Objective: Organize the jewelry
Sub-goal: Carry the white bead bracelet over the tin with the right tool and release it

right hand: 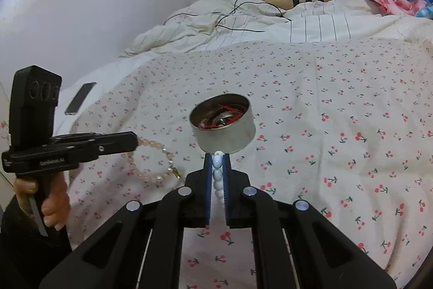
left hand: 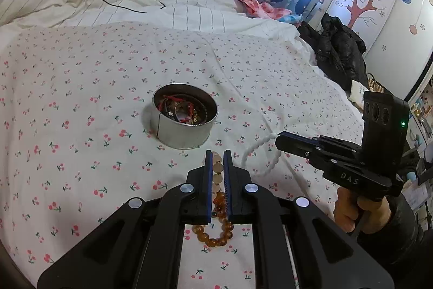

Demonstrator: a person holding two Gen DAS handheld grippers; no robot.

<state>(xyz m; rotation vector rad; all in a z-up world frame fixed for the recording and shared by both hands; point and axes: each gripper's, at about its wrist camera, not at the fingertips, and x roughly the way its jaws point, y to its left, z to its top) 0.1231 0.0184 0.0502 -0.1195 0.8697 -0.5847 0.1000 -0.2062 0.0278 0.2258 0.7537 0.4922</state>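
my left hand-held gripper (left hand: 217,153) pinches the limp pale-pink bead bracelet (left hand: 218,167); my right hand-held gripper (right hand: 217,155) clamps the slippery white bead strand (right hand: 217,175), low centre, near the round metal tin (right hand: 224,126).

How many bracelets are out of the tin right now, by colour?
Pale pink bead bracelet, held in the left claw: 1
White bead bracelet, held in the right claw: 1
Amber bead bracelet, lying on the cherry-print bedsheet: 1
Total: 3
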